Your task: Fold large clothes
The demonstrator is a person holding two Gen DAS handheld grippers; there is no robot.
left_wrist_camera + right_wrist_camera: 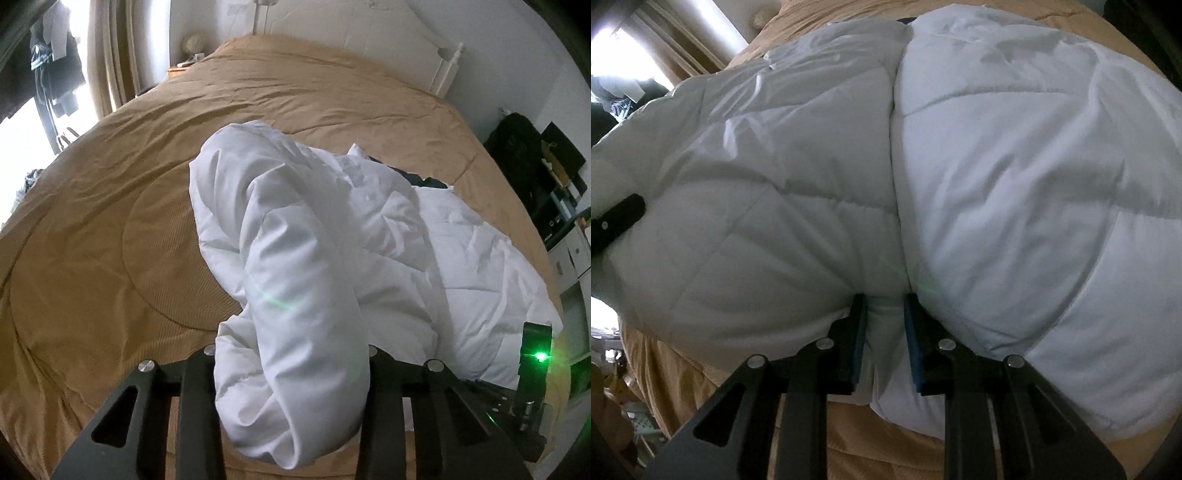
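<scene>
Tan bedspread (110, 229) is lying under a white padded jacket (997, 166) I am working with both tongs.

My left tongs (291, 398) are clamping a thick roll of the jacket, lifting it off the bedspread. My right tongs (885, 332) are standing partly open around a pinch of the jacket's near edge, blue pads (911, 332) beside it; whether they are pressing, I cannot tell.
</scene>
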